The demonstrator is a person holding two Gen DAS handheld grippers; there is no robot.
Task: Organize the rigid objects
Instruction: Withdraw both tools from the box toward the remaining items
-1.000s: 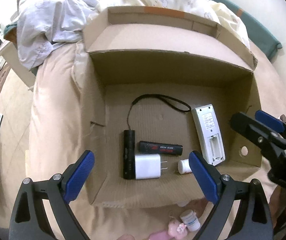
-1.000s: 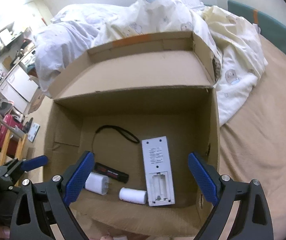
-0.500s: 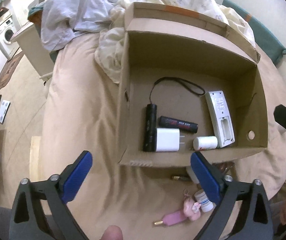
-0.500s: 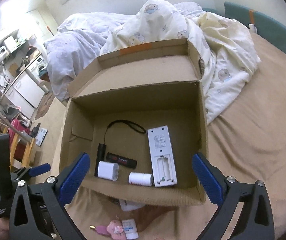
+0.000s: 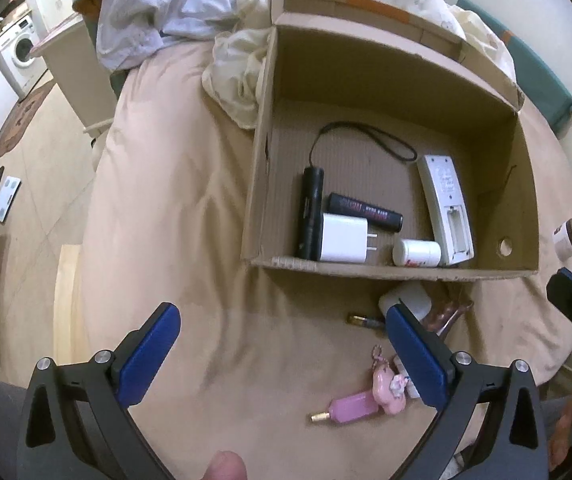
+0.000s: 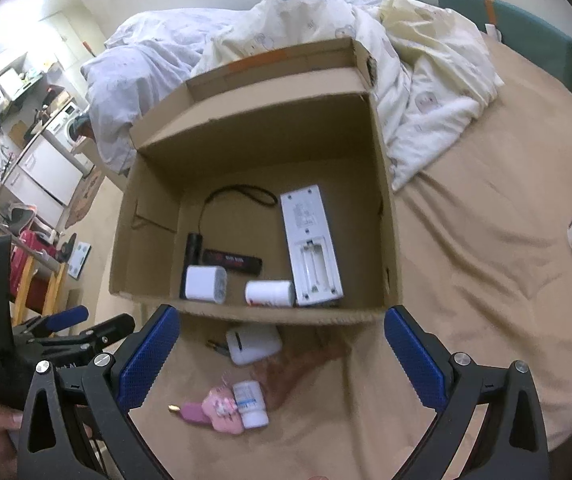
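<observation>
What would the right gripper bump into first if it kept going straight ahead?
Probably the small white case on the bedsheet, just short of the cardboard box. The open right gripper points at it, though depth is hard to judge.

— Box?
— Matt brown corrugated cardboard, raw edges. Inside, charger at 7 o'clock: smooth white plastic w/ metal prongs. Remote at 3: matt white plastic.
— Bed sheet?
— Soft tan cloth, creased. Duvet at 12: pale printed cloth, rumpled.
— Grippers?
— Left gripper: black matt plastic, blue textured pads, shiny metal screws. Right gripper same.
</observation>
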